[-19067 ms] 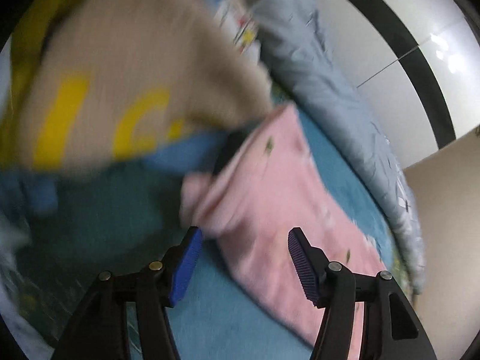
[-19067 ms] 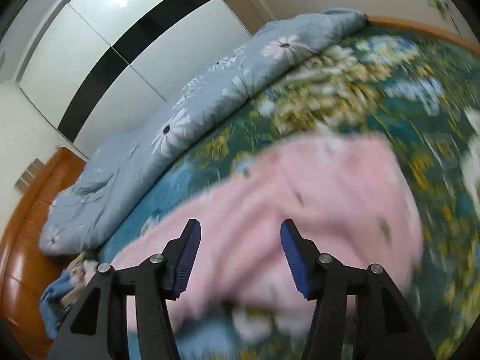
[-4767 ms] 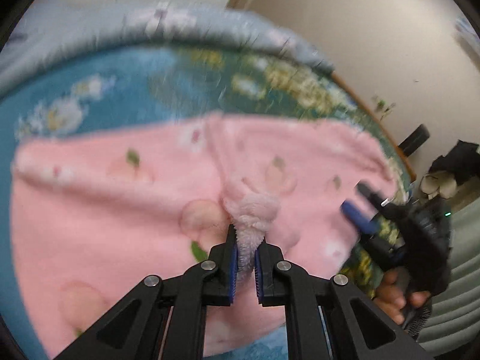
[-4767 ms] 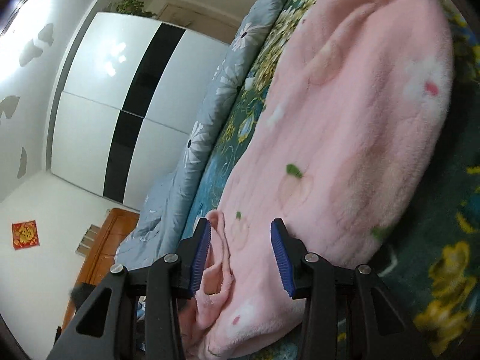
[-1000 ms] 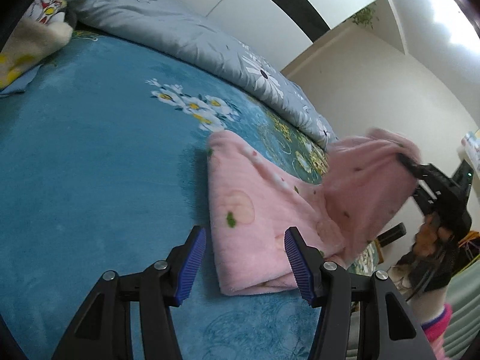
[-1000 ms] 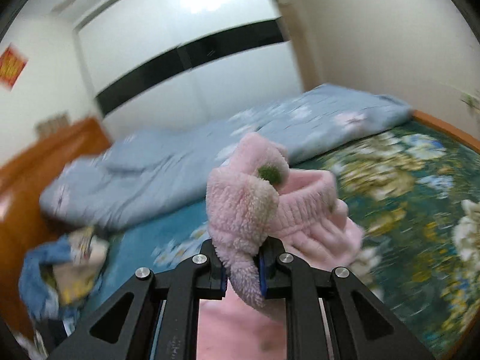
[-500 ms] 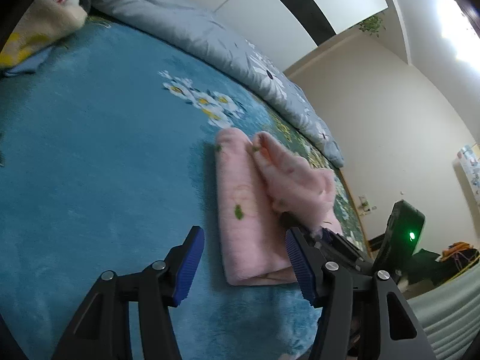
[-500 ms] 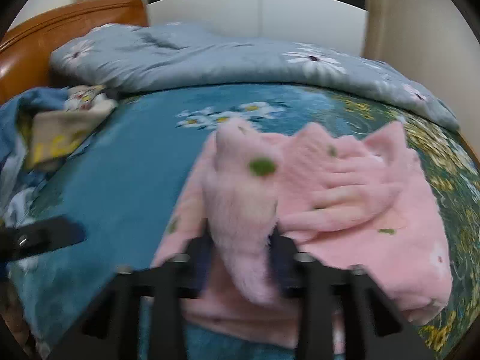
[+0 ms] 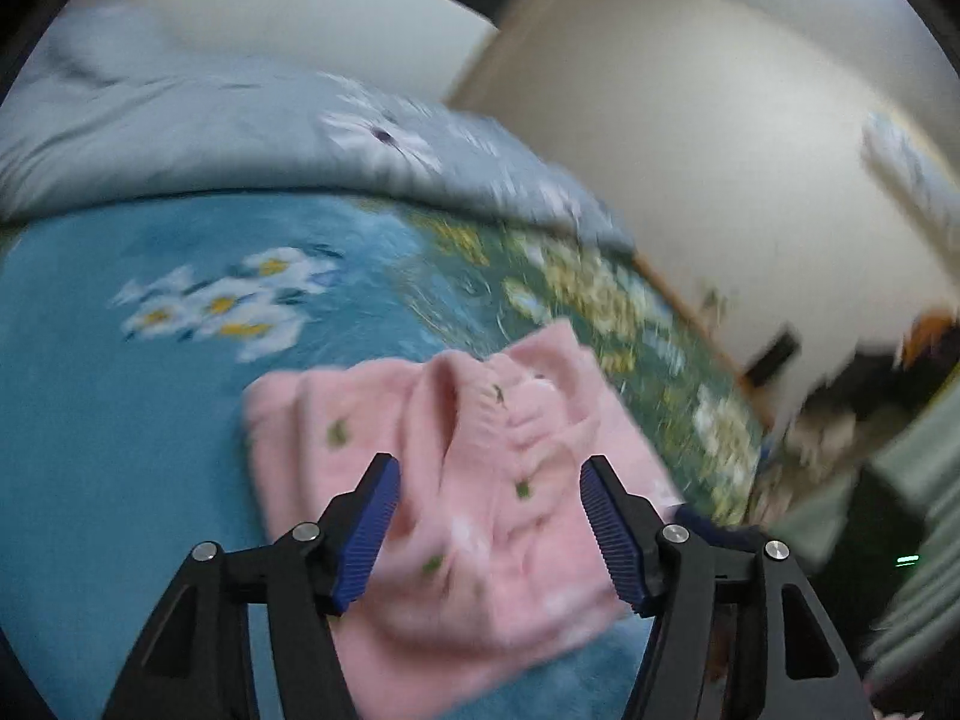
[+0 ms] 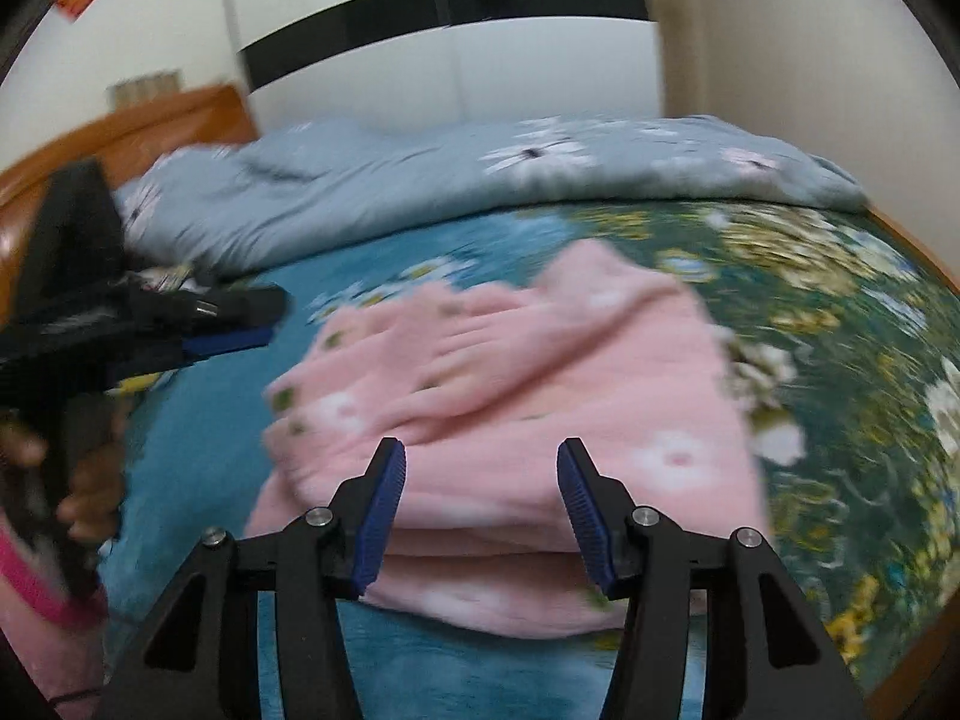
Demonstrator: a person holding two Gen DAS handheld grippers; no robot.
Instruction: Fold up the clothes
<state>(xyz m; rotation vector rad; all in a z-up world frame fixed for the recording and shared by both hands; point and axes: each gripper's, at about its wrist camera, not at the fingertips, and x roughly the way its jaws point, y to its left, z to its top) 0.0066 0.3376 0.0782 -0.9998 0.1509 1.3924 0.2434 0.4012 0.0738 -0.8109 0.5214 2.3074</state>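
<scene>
Only the right wrist view shows the left gripper [image 10: 240, 324] from outside, beside the wooden headboard [image 10: 150, 120] (no legible writing anywhere), while the folded pink garment [image 9: 480, 480] lies on the bed [image 9: 120, 420] beneath both grippers, the right gripper [image 10: 480, 510] gaping and empty, the left's jaws just opened wider.

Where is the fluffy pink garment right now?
The fluffy pink garment lies folded on the teal floral bedspread, ahead of both open grippers in both wrist views, nearer than the grey-blue flowered duvet.
</scene>
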